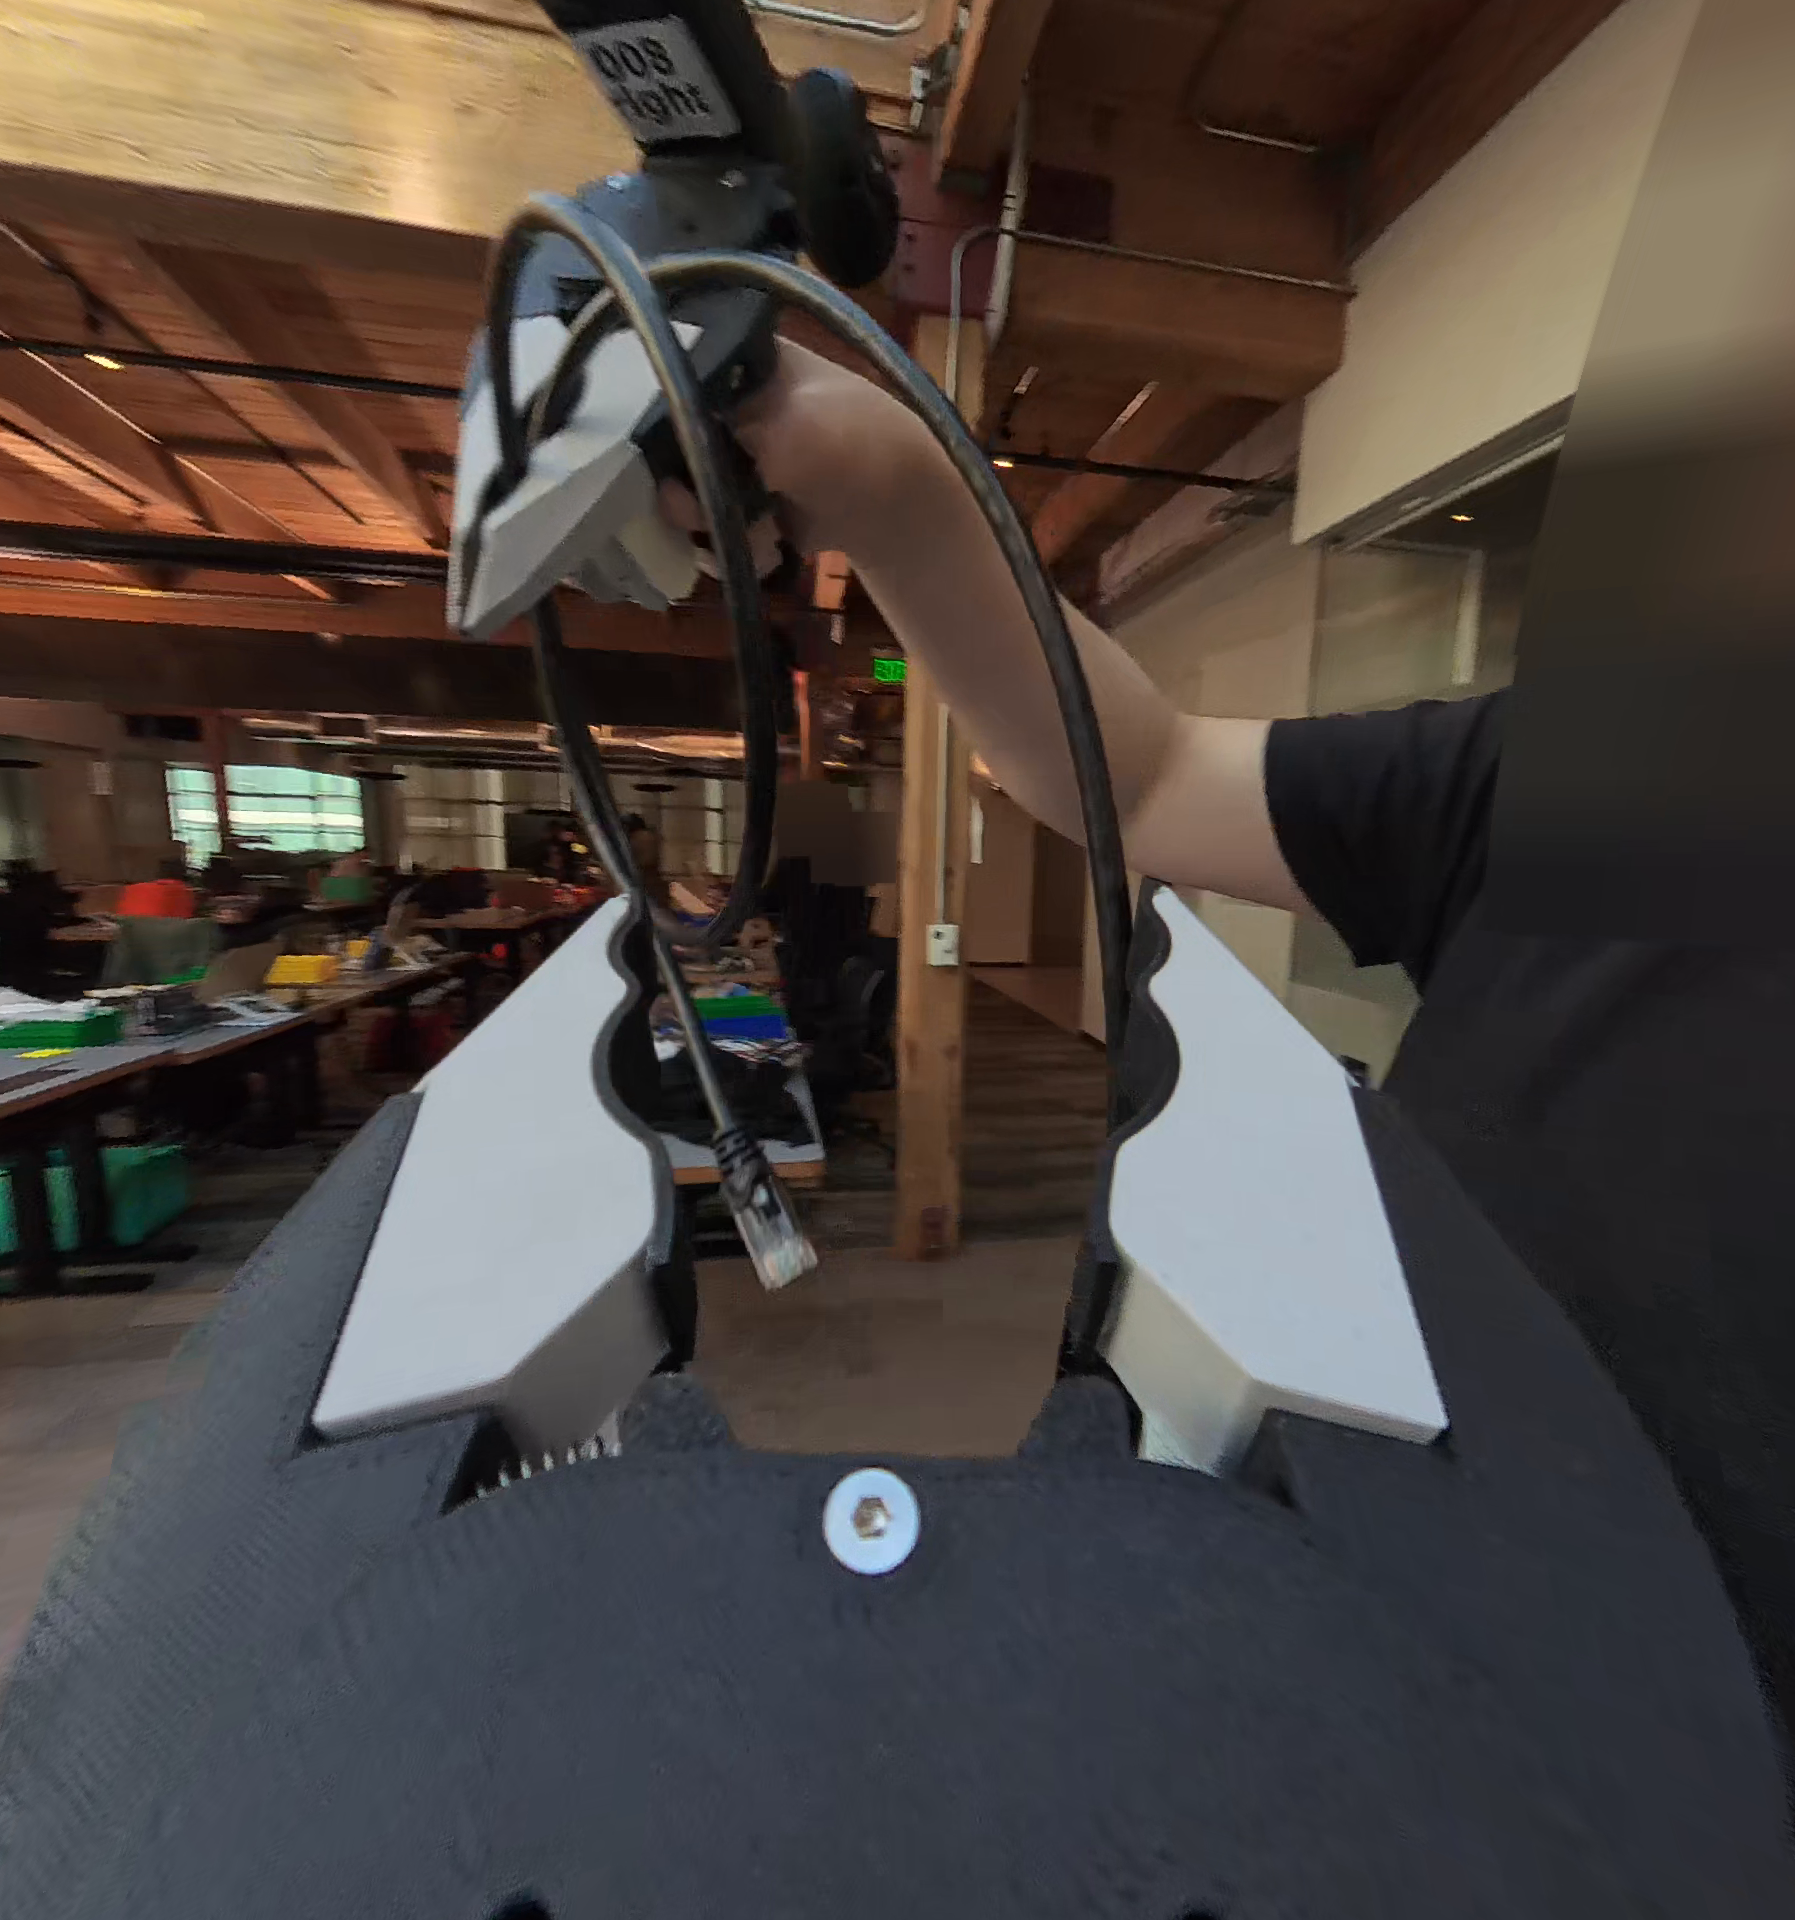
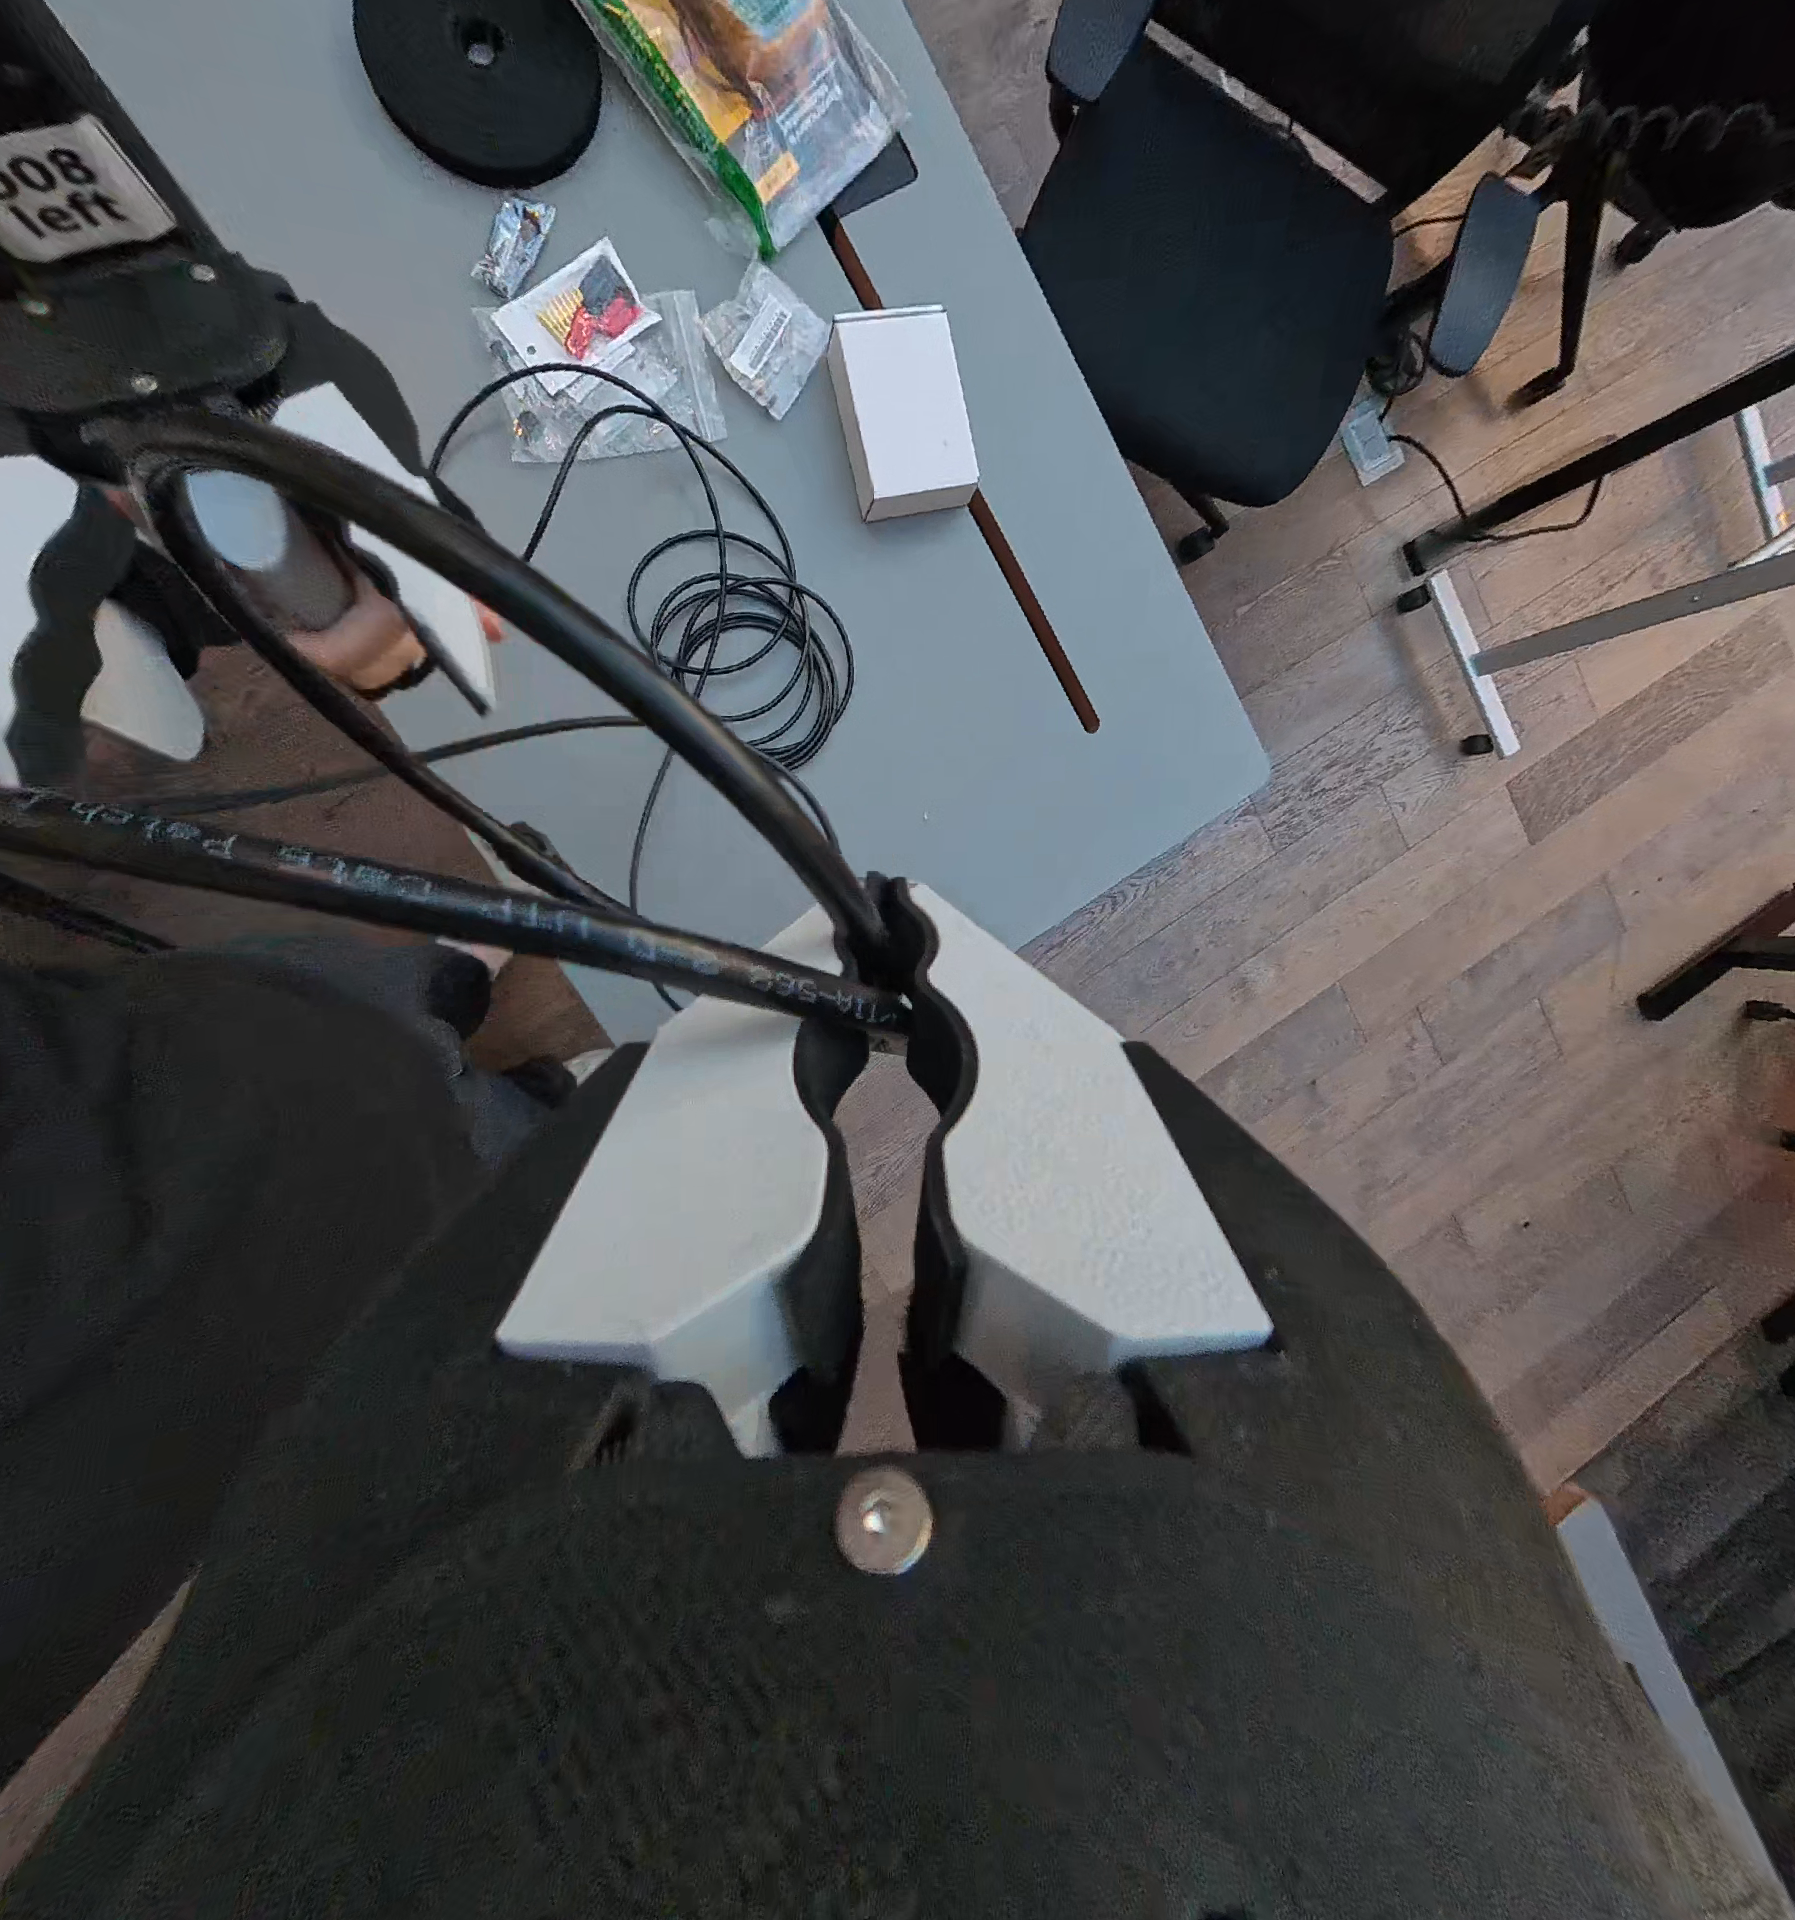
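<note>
- Cable [image 1: 1038, 623], black, looped in the air between both grippers, clear plug [image 1: 768, 1236] dangling free.
- Left gripper [image 1: 888, 914]: fingers wide apart, cable running along one inner face.
- Right gripper [image 2: 888, 925]: fingers pinched onto cable at tips.
- Further coil [image 2: 747, 634] lying on grey bench [image 2: 976, 748], near white box [image 2: 903, 410].

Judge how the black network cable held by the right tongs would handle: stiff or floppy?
Probably springy rather than limp: the network cable arcs in open loops from the right tongs. Its connector end dangles freely and may swing. The jacket looks smooth, possibly slippery.
</note>
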`<state>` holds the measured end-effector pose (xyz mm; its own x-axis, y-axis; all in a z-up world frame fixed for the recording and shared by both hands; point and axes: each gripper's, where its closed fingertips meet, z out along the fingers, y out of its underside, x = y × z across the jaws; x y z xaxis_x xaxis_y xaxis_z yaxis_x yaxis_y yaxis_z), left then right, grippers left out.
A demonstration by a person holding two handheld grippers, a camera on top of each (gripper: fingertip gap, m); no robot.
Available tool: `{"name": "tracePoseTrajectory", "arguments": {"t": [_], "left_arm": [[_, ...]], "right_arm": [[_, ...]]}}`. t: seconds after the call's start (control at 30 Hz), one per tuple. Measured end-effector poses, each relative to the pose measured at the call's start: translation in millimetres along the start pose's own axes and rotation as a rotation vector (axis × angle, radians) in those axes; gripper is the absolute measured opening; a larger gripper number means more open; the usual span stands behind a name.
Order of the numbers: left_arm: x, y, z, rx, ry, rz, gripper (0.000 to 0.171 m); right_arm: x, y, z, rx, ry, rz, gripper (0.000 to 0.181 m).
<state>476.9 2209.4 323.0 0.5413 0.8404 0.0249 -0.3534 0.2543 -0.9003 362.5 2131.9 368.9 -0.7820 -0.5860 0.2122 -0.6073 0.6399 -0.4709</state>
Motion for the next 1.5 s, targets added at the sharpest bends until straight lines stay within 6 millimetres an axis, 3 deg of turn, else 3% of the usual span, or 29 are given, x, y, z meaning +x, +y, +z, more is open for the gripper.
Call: {"name": "tracePoseTrajectory", "arguments": {"t": [0.07,0.13,0.2,0.27,0.43,0.6,0.77,0.87,1.03,1.13,1.2,1.3,1.5], "left_arm": [[-4.3,-9.3,-25.8,0.061,-0.069,0.062,0.077],[-28.5,-10.6,-52.9,0.099,-0.171,0.058,0.07],[-56.4,-1.7,-74.5,0.1,-0.201,-0.071,0.074],[-55.2,1.6,-79.8,0.127,-0.104,-0.195,0.084],[-17.6,-1.8,-61.5,0.158,-0.019,-0.18,0.114],[24.9,1.8,-30.0,0.099,-0.038,-0.071,0.119],[-6.0,47.2,2.3,-0.163,-0.338,0.111,0.106],[-8.5,40.9,14.8,-0.121,-0.29,0.021,0.098],[3.3,-0.4,10.6,-0.011,-0.294,-0.081,0.099],[-12.6,-4.3,8.6,-0.018,-0.442,-0.283,0.084],[-9.1,-6.7,14.5,0.003,-0.444,-0.346,0.081],[-6.1,-4.0,7.8,-0.038,-0.574,-0.189,0.087],[13.4,-37.2,-26.8,-0.102,-0.733,0.156,0.109]], "right_arm": [[-0.9,-14.3,-16.4,0.075,0.018,-0.056,0.0],[-2.6,-26.3,-33.2,0.138,0.044,-0.081,0.0],[0.9,-37.1,-48.2,0.188,0.077,-0.058,0.0],[9.9,-43.3,-58.3,0.199,0.114,-0.006,0.0],[16.5,-52.3,-67.9,0.2,0.13,0.089,0.0],[16.5,-55.8,-70.2,0.207,0.076,0.167,0.0],[1.3,-62.1,-69.2,0.235,-0.053,0.215,0.0],[-9.3,-65.2,-68.8,0.245,-0.087,0.197,0.0],[-4.7,-60.1,-73.5,0.267,-0.022,0.15,0.0],[-8.3,-61.7,-75.5,0.306,-0.022,0.146,0.0],[-7.5,-64.2,-78.3,0.331,-0.009,0.14,0.0],[-0.1,-64.0,-80.8,0.346,0.025,0.136,0.0],[-5.7,-62.0,-74.1,0.348,-0.003,0.081,0.0]]}}
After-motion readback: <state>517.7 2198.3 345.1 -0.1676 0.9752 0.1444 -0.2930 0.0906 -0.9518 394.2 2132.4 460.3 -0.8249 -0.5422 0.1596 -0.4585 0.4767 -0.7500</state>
